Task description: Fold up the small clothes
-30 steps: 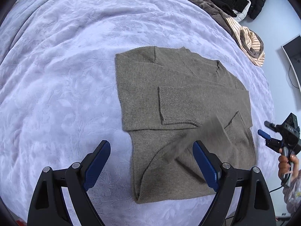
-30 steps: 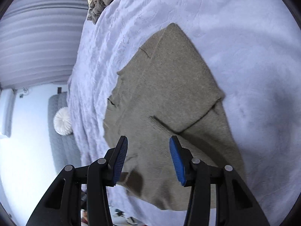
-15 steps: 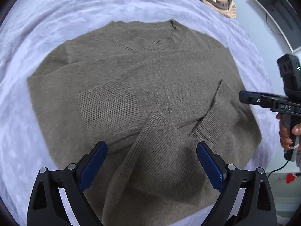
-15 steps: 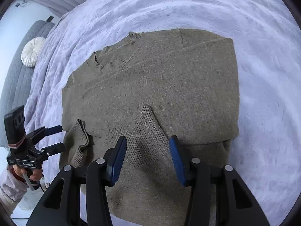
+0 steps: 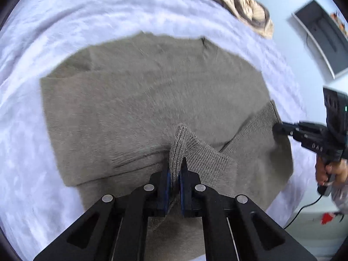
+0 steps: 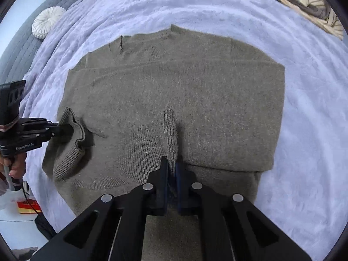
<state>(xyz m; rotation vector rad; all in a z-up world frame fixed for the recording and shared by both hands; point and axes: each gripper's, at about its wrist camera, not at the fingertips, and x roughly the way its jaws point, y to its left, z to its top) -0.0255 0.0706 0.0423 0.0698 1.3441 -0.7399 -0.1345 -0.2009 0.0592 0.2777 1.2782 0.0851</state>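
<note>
Big change from a second ago: both sets of jaws were standing wide open over the olive-brown sweater (image 5: 152,100), and they've just been closing with knit between them. Now the left gripper (image 5: 174,175) is clamped on a pinched-up ridge of ribbed cuff (image 5: 195,150) at lower centre of its view. The right gripper (image 6: 172,169) is squeezed onto another ribbed fold (image 6: 170,128), lower middle of its frame. Both cameras are also much closer to the fabric than before, so the sweater fills most of each view, lying flat on the pale lavender bedspread (image 6: 217,6).

Writing: at the left edge of the right wrist view the other gripper's body reads "GenRobot.AI". At the right edge of the left wrist view you can read "DAS", the rest blurry.

Striped clothes pile (image 6: 313,2) sits at the upper right, round white cushion (image 6: 46,21) at the upper left.
</note>
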